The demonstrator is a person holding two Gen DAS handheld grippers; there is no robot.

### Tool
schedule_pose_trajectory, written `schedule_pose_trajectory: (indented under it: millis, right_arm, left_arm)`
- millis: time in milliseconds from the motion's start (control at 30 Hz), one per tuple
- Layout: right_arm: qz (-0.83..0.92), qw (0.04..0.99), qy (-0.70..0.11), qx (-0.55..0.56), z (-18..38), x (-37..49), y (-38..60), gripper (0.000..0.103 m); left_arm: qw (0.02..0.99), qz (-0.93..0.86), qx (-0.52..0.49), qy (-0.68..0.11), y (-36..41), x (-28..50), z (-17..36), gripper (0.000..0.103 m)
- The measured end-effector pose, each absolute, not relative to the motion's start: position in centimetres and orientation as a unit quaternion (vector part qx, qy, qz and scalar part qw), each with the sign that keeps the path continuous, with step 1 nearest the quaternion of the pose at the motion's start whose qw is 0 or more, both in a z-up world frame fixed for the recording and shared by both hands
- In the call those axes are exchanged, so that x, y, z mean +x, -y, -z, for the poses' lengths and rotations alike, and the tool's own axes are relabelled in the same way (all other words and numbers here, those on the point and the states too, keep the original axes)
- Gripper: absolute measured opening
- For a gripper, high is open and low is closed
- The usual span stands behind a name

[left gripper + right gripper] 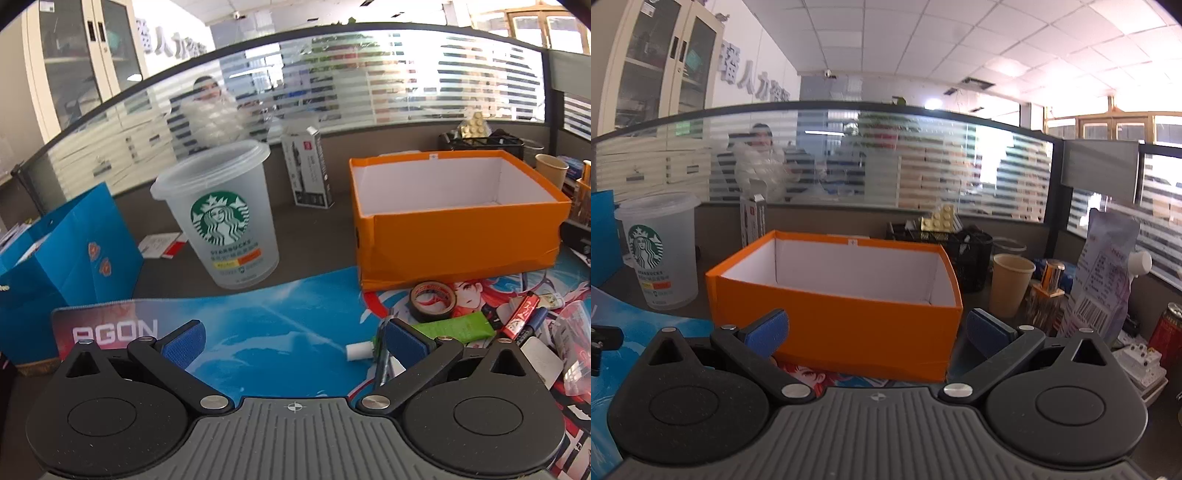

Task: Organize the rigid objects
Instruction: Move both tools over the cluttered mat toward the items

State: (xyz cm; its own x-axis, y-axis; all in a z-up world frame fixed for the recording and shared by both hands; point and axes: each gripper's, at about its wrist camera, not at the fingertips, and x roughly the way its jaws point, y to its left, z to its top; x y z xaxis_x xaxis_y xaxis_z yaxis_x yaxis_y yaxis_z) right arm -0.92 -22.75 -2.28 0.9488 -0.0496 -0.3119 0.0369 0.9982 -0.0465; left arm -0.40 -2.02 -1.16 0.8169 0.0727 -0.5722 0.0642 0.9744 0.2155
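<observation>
My left gripper (293, 341) and right gripper (877, 330) hold jaws fully spread, empty. The orange box (849, 325) sits on the desk; tape roll (432, 300) lies just before it.

"STARBUCKS" and siren logo on plastic cup (221, 218), "AGON" on desk mat (114, 330)

I count one open orange cardboard box (458, 240), one translucent Starbucks plastic cup (221, 218), one black tape roll (432, 301), two marker pens (521, 319).
</observation>
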Motion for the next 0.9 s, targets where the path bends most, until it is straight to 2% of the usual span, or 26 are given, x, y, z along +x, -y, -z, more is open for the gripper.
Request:
schedule_pose_trajectory:
  millis: [400, 567, 667, 900]
  right_arm:
    - [0.013, 0.983, -0.182, -0.015, 2.9, -0.1, 23.4, 0.103]
    - [-0.043, 0.986, -0.162, -0.014, 2.5, -0.8, 24.4, 0.103]
    - [-0.094, 0.983, -0.156, -0.003, 2.4, -1.4, 25.5, 0.103]
    - [-0.095, 0.977, -0.191, 0.026, 4.3, -1.6, 28.0, 0.103]
  left_arm:
    - [0.952, 0.024, 0.114, -0.284, 3.2, -0.9, 1.4, 0.103]
    - [0.947, 0.034, 0.110, -0.299, 2.9, -0.7, 2.1, 0.103]
    - [0.955, 0.023, 0.108, -0.277, 2.4, -1.1, 2.7, 0.103]
    - [0.953, 0.019, 0.093, -0.287, 2.4, -0.2, 4.0, 0.103]
